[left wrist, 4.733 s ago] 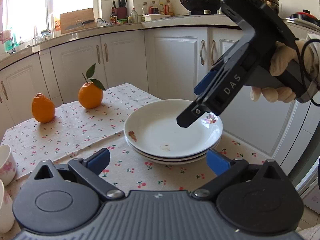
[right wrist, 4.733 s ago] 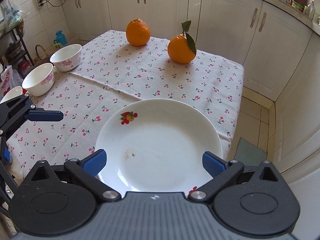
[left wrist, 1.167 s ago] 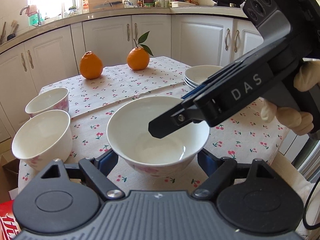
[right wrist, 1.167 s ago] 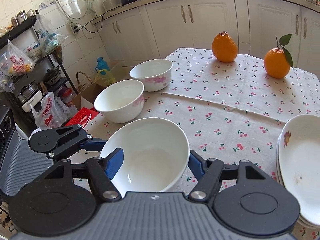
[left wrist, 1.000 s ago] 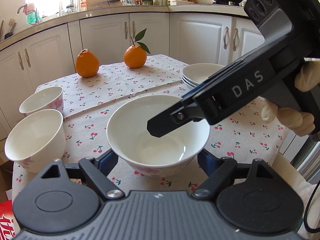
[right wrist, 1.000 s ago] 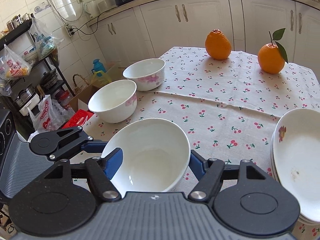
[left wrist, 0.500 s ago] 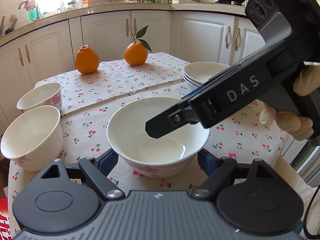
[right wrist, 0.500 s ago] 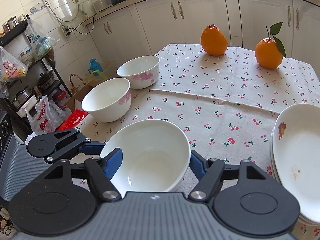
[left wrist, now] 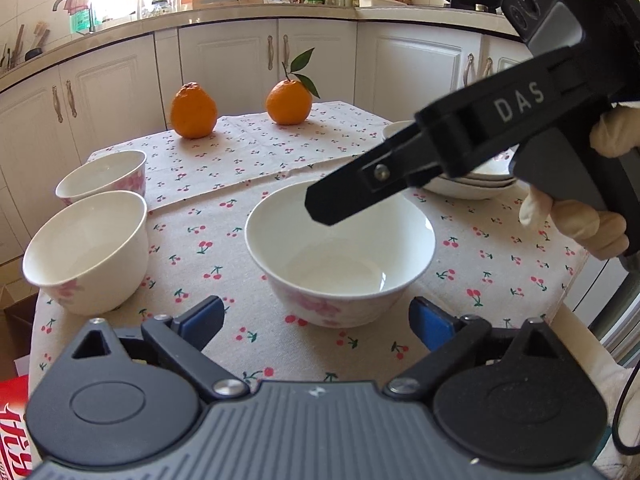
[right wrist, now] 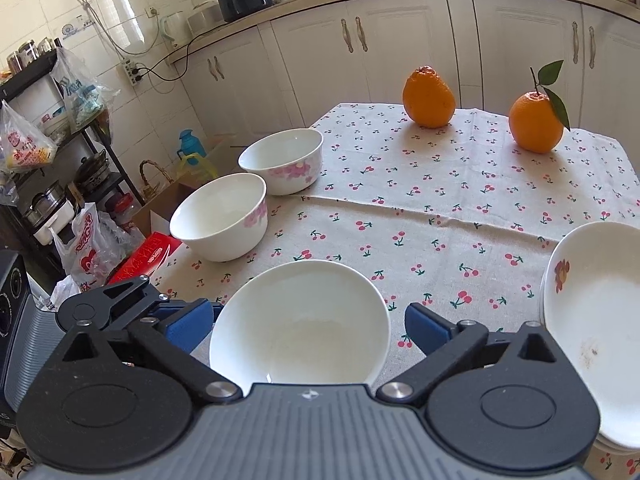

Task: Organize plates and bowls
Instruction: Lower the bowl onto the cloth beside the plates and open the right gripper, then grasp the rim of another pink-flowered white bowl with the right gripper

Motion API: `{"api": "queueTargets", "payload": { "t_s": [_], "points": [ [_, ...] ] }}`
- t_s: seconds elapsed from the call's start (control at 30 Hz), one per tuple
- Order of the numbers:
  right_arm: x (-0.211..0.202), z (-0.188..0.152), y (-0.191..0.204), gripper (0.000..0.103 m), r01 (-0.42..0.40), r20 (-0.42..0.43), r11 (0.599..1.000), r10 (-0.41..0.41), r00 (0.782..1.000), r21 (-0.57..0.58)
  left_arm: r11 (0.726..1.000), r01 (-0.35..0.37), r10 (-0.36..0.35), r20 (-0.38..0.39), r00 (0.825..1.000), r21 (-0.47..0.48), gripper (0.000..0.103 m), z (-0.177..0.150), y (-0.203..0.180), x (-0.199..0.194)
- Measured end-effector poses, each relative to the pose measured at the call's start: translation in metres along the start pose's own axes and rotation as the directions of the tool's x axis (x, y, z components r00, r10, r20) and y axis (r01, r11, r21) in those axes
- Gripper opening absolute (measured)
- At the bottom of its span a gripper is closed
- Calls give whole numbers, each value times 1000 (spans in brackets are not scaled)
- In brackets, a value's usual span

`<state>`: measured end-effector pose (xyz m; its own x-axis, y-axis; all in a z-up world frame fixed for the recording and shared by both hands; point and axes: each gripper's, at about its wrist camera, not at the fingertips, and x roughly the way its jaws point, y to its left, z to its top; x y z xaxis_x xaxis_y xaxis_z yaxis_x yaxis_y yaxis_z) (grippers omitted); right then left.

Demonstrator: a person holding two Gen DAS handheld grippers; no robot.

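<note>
A white bowl with pink flowers (left wrist: 340,256) (right wrist: 300,328) stands on the cherry-print tablecloth (left wrist: 240,160) near the table's front edge. My left gripper (left wrist: 316,320) is open just in front of the bowl, not touching it. My right gripper (right wrist: 308,326) is open, its blue pads on either side of the bowl's rim; its finger (left wrist: 360,184) hangs over the bowl in the left wrist view. Two more flowered bowls (left wrist: 86,252) (left wrist: 102,178) stand at the left. A stack of white plates (right wrist: 596,308) (left wrist: 468,184) lies at the right.
Two oranges (left wrist: 194,110) (left wrist: 289,102) sit at the table's far side. White cabinets and a cluttered counter (left wrist: 240,12) run behind. Left of the table are a shelf rack with bags (right wrist: 48,140), a red box (right wrist: 148,258) and a cardboard box on the floor.
Both grippers have drawn back from the near bowl, which now stands on the cloth farther from the left gripper's pads. The right gripper's finger has lifted higher above it.
</note>
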<state>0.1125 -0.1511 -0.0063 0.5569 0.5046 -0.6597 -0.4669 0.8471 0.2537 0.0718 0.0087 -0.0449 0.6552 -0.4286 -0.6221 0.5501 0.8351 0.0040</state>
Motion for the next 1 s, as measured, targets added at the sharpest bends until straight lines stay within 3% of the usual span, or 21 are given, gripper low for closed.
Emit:
{"api": "queueTargets", "payload": {
  "t_s": [0.3,0.57,1.0],
  "points": [
    [10,17,27,103,-5,-23,994,2,1000,-108,990,-115,117,23,993,-77,99,-15,28,-33],
    [32,29,47,103,11,-46,987,-19,999,-159,955,-248,255,24,967,-165,99,-23,69,-38],
    [58,56,61,103,-6,-88,973,-15,996,-229,950,-283,290,37,956,-130,98,-13,99,-23]
  ]
}}
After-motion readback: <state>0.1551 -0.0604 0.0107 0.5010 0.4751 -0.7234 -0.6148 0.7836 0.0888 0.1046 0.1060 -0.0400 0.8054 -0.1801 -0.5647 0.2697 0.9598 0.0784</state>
